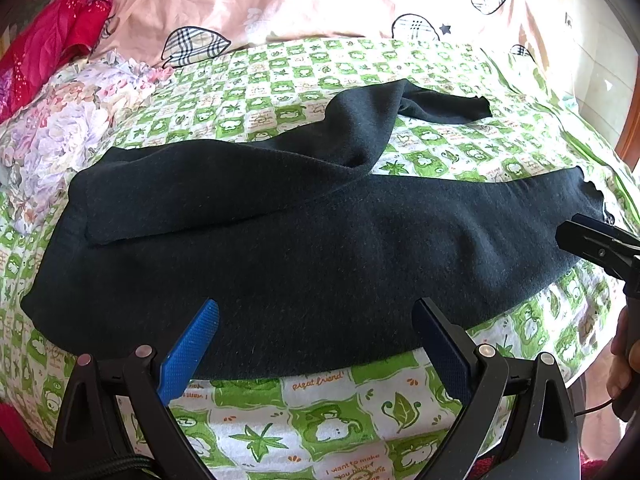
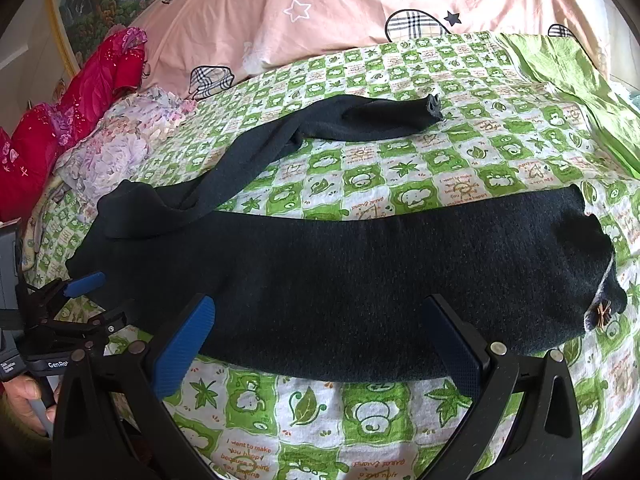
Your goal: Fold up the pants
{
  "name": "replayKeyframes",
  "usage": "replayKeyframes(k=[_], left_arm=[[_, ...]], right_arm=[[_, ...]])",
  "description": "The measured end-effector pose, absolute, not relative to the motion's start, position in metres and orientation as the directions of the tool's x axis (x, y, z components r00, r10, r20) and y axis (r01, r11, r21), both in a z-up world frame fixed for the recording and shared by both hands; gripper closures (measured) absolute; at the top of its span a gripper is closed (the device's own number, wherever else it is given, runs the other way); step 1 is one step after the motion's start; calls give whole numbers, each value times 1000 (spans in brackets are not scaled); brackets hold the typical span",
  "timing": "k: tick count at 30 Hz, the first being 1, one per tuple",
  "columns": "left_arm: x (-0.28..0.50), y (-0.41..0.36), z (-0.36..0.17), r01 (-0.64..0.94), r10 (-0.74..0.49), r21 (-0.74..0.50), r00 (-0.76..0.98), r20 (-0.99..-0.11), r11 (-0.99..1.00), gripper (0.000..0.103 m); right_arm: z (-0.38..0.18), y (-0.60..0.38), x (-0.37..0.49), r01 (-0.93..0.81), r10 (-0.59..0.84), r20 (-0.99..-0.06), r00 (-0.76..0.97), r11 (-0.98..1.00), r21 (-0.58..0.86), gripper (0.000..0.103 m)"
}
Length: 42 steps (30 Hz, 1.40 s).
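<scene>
Dark pants (image 1: 300, 240) lie spread on the green-and-white checked bedsheet (image 1: 320, 412). One leg runs left to right along the near side. The other leg (image 2: 360, 120) angles away to the back right, twisted near its cuff. A small bow (image 2: 600, 314) sits at the near leg's right end. My left gripper (image 1: 316, 312) is open over the pants' near edge, with nothing between its fingers. My right gripper (image 2: 320, 308) is open too, over the near leg's front edge. In the right wrist view the left gripper (image 2: 86, 300) shows at the pants' left end. The right gripper (image 1: 592, 240) shows by the right end.
A pink duvet (image 1: 260, 0) with plaid hearts is heaped at the back. A floral pillow (image 1: 68, 128) and red fabric (image 1: 48, 40) lie at the left. A green cloth (image 2: 580, 92) lies at the back right. A hand (image 2: 28, 400) holds the left gripper's handle.
</scene>
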<state>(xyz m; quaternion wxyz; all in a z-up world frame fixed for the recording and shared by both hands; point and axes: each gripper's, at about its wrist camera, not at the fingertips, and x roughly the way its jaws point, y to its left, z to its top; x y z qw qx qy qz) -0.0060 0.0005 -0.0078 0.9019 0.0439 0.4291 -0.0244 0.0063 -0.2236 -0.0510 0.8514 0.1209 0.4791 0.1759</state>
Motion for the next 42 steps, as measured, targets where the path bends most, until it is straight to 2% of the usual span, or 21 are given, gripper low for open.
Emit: replayKeyframes(k=[14,25,33,35,38,42], left_arm=[[20,-10,3,108,-9,76,631,-776,991,5],[69,-32,20,169,1,141,639,-769,975,5],[123,-52,21,225,-39,127,616,-787,966,5],[139,-55,18,240,-67,98,596,-800,966,5],[161,-59,12,250,-80,77,564,-822,965,5],[194,-61,-1,261,-104,38,507,-856,965,5]], right_arm=[[-45,-234,16,-185,443,-755,483,895,406,0],[-26,-248,69,-196,468,-731,496,881,430,1],[-15,-270,139,-164,456,-739,496,885,437,9],[-19,-279,167,-144,447,-753,483,889,436,12],[-30,-289,200,-109,450,-771,450,885,453,23],[-54,-296,237,-76,463,-798,386,878,472,25]])
